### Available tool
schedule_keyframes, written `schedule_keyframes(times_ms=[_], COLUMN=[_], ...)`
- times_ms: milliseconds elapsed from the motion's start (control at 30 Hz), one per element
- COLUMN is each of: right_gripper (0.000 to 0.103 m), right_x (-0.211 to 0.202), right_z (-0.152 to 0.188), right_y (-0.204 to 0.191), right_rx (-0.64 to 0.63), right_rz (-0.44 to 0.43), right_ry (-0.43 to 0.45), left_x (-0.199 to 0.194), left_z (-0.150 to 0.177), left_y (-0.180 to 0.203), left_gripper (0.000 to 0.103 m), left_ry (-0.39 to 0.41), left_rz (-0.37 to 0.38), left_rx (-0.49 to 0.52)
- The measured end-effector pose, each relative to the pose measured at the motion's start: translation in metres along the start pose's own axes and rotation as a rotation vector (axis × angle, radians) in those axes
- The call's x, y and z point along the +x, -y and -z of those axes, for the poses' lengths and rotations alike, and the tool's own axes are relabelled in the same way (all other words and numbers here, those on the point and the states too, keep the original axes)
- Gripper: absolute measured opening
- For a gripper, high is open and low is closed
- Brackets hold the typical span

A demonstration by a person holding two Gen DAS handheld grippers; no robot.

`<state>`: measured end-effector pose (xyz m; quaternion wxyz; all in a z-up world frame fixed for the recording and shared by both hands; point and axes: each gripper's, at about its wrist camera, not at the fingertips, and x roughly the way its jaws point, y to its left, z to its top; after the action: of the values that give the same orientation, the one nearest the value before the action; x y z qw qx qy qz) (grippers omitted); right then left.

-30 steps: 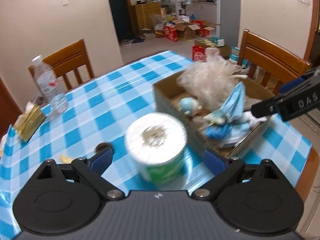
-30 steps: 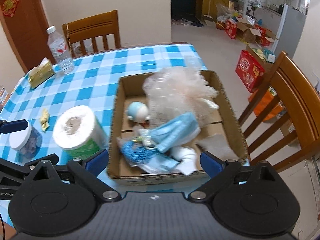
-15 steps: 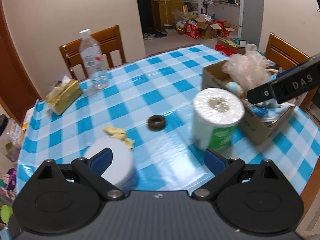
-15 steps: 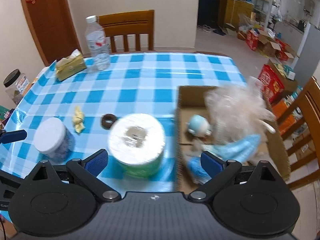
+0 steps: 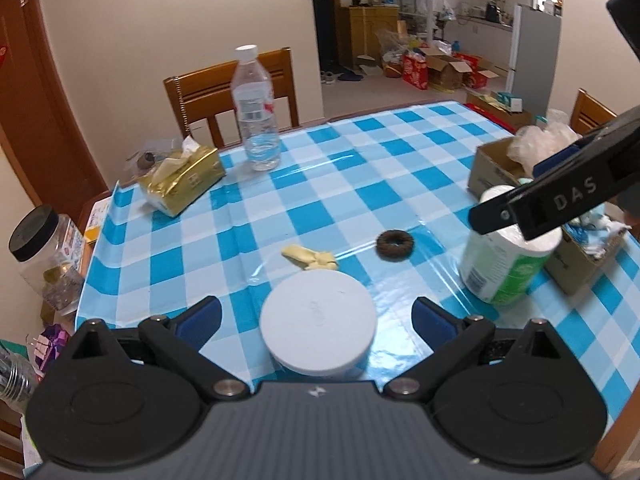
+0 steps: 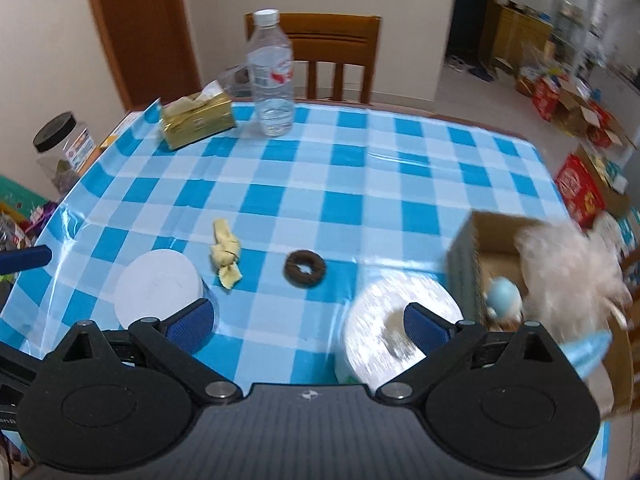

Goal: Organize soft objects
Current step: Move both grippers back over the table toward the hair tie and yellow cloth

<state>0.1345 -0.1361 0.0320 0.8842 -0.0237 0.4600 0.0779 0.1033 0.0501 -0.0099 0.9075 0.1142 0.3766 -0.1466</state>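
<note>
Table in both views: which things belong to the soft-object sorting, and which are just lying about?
Belongs to the job:
cardboard box
brown hair tie
yellow crumpled cloth
paper roll
plastic bag in the box

Just lying about:
water bottle
tissue pack
white-lidded jar
black-lidded jar

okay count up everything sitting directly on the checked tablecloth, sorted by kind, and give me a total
Soft loose items: 2, the brown scrunchie and the yellow cloth scrap
Paper goods: 2, the toilet paper roll and the gold tissue pack
Containers: 3, the water bottle, the white-lidded jar and the cardboard box
Total: 7
</note>
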Motion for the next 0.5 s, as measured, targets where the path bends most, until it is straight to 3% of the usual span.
schedule_keyframes(times_ms=[233,500], right_gripper=[0.103,0.103], right_x=[0.045,0.115], right_z=[-0.032,-0.063], right_y=[-0.01,-0.008], right_rx=[-0.106,-0.12], right_rz=[-0.056,-0.088], right_ry=[-0.038,-0.167], left_x=[0.015,0.033], left_z=[-0.009,-0.024], left_y=[-0.006,-0.003], left_gripper=[0.101,0.101], left_ry=[-0.029,-0.04], left_rz=[-0.005,-0.001], left_rx=[-0.035,-0.009])
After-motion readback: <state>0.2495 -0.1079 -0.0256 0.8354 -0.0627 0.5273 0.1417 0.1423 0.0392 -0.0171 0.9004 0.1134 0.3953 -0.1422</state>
